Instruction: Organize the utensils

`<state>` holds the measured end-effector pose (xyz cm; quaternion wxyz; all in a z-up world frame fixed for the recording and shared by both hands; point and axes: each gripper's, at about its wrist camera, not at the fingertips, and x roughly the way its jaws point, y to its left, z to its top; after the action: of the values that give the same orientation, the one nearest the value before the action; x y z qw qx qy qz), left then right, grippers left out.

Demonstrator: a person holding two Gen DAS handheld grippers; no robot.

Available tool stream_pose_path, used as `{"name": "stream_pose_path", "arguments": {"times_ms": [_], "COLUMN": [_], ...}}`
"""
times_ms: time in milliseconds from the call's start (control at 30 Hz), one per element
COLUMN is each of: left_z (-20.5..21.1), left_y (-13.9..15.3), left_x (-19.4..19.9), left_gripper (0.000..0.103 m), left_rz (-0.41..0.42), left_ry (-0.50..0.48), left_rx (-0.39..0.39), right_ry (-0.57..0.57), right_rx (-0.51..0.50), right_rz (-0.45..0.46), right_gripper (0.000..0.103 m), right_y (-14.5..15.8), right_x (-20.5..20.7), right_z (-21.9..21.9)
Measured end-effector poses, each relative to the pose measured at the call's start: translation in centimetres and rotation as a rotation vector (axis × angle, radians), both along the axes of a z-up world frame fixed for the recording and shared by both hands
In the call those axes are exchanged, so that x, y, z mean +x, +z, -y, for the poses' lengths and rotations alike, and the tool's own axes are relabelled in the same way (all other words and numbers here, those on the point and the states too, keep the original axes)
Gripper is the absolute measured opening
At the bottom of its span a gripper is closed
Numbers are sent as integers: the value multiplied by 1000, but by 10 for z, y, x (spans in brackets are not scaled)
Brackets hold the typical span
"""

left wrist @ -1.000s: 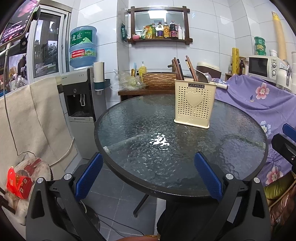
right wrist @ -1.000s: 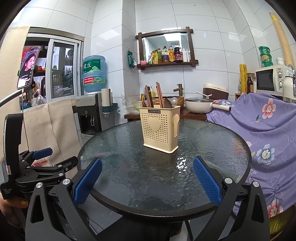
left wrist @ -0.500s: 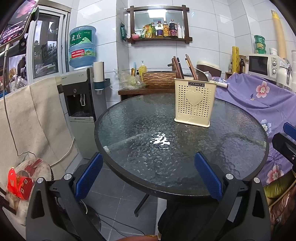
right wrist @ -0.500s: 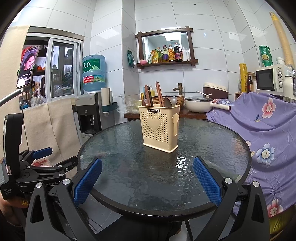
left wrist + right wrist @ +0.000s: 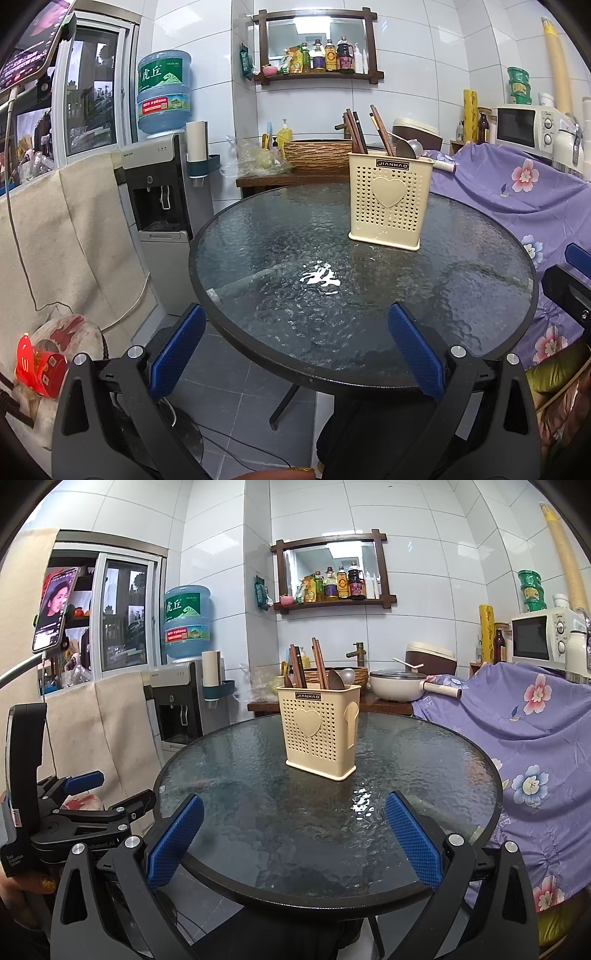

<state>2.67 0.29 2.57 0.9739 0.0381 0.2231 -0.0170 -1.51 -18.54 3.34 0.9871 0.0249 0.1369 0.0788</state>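
Observation:
A cream perforated utensil holder [image 5: 389, 205] with a heart on its front stands upright on the round glass table [image 5: 258, 240], far right of middle. Brown chopsticks [image 5: 355, 130] and metal spoons [image 5: 408, 148] stick out of its top. The holder also shows in the right wrist view [image 5: 319, 731], with chopsticks [image 5: 297, 664] and spoons [image 5: 341, 677] in it. My left gripper [image 5: 295, 347] is open and empty at the table's near edge. My right gripper [image 5: 293, 834] is open and empty over the near edge. The left gripper also shows in the right wrist view [image 5: 88, 801] at the far left.
A water dispenser [image 5: 159, 206] with a blue bottle stands left of the table. A purple flowered cloth [image 5: 517, 192] covers furniture on the right. A side table behind holds a woven basket [image 5: 317, 153] and a pot [image 5: 393, 685]. A microwave [image 5: 543, 638] sits at the back right.

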Motion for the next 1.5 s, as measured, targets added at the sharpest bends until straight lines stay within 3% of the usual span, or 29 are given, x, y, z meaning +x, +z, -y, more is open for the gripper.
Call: {"name": "stream_pose_path", "arguments": {"times_ms": [1500], "left_z": [0], "left_y": [-4], "left_x": [2], "left_gripper": [97], "left_rz": [-27], "left_ry": [-7], "left_rx": [6], "right_ry": [3], "right_rx": [0], "right_rz": [-27], "right_gripper": [97], "right_y": [-9], "right_x": [-1], "right_z": [1]}}
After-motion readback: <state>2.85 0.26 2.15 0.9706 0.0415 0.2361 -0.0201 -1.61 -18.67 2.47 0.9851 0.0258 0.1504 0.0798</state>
